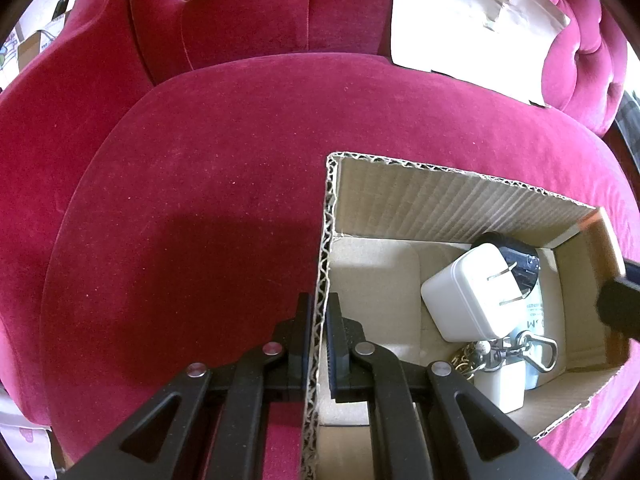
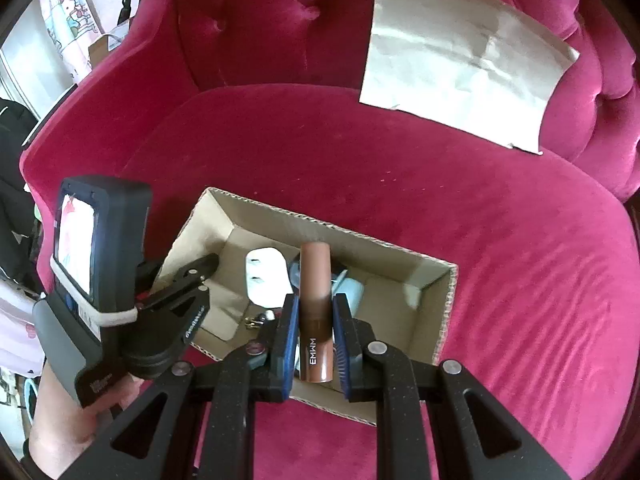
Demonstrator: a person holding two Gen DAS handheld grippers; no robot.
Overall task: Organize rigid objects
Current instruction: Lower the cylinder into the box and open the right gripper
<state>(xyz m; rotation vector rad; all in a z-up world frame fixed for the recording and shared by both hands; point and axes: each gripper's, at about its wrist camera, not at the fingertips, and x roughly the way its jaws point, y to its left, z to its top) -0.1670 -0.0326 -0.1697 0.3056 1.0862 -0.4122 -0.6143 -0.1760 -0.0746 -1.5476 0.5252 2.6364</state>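
Observation:
An open cardboard box (image 1: 440, 196) (image 2: 444, 304) sits on a pink velvet seat. My left gripper (image 1: 320, 344) is shut on the box's left wall, one finger outside and one inside. Inside lie a white plug adapter (image 1: 464, 296) (image 2: 266, 276), a metal key clasp (image 1: 532, 352), a small white block (image 1: 502, 388) and a dark object (image 1: 516, 256). My right gripper (image 2: 315, 328) is shut on a brown cosmetic tube (image 2: 316, 300), held over the box's near part. The right gripper's tip shows at the left wrist view's right edge (image 1: 620, 304).
A sheet of pale paper (image 1: 472, 24) (image 2: 460, 56) leans against the tufted pink backrest (image 2: 304, 12). In the right wrist view the left hand-held device with its screen (image 2: 100, 264) stands at the box's left side, a hand (image 2: 80, 412) below it. Clutter lies beyond the sofa's left arm.

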